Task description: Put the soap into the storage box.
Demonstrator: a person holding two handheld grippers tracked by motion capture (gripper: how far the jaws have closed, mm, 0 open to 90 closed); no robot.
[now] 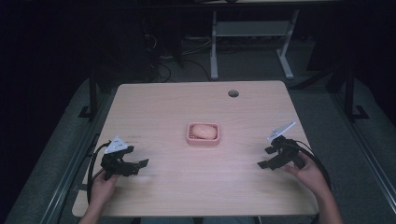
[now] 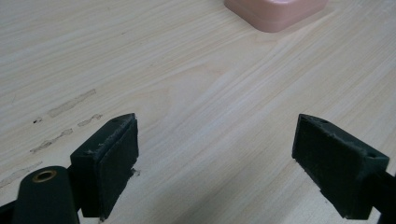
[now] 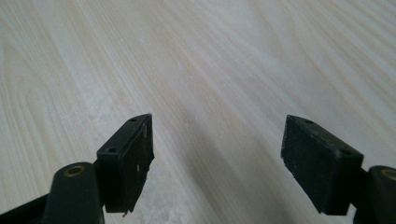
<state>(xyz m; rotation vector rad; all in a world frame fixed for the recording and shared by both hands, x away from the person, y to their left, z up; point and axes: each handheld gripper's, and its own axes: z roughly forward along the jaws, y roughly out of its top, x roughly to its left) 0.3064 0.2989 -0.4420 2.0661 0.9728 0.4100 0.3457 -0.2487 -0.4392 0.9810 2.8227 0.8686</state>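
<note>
- Although neither tool touches it, the pale peach oval soap bar (image 1: 203, 131) is the thing at stake: it lies inside the pink rounded-square plastic dish (image 1: 203, 140), which sits near the middle of the light wooden table (image 1: 196, 186).
- A corner of that dish (image 2: 275, 14) shows at the top of the left gripper view, well ahead of the jaws.
- Resting near the table's left edge, the left tool (image 1: 140, 164) has its jaws spread wide with nothing between them; bare wood shows in the gap.
- Over by the right edge, the right tool (image 1: 264, 164) also stands open and empty, well apart from the dish.
- To do the approach well, a tool should probably come in over the dish rim and close across the bar's narrower width, since the bar looks smooth and may slip.
- Nothing lies between either tool and the dish; a round cable hole (image 1: 233, 93) sits near the far edge, out of the way.
- Beyond the table, white desk legs (image 1: 214, 46) and loose cables stand on the dark floor.
</note>
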